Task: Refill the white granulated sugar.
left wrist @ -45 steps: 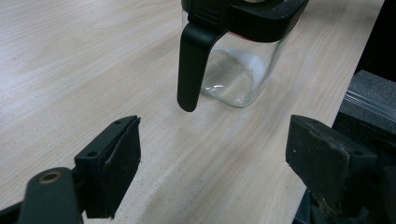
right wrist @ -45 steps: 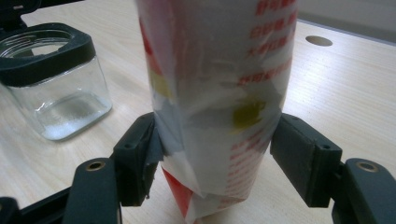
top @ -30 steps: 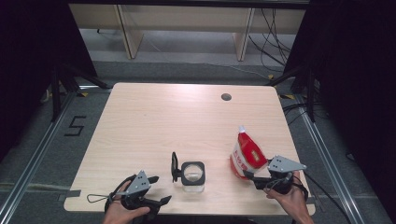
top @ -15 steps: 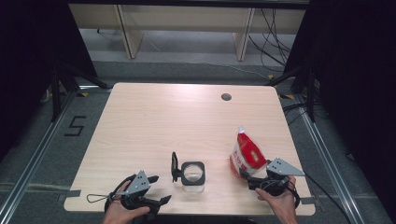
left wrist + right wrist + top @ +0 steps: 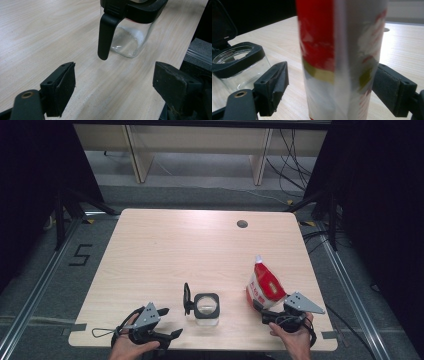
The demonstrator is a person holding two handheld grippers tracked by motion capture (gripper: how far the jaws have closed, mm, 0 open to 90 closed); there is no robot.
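My right hand-held gripper [image 5: 329, 87] has just been opening; the red pouch [image 5: 339, 57] stands between its jaws, untouched. My left hand-held gripper [image 5: 113, 87] is released, facing the glass jar [image 5: 130, 37] on the worktop [image 5: 165, 250].

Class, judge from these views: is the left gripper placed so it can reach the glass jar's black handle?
Probably yes: the left gripper is open, facing the handle of the jar, with bare table between them.
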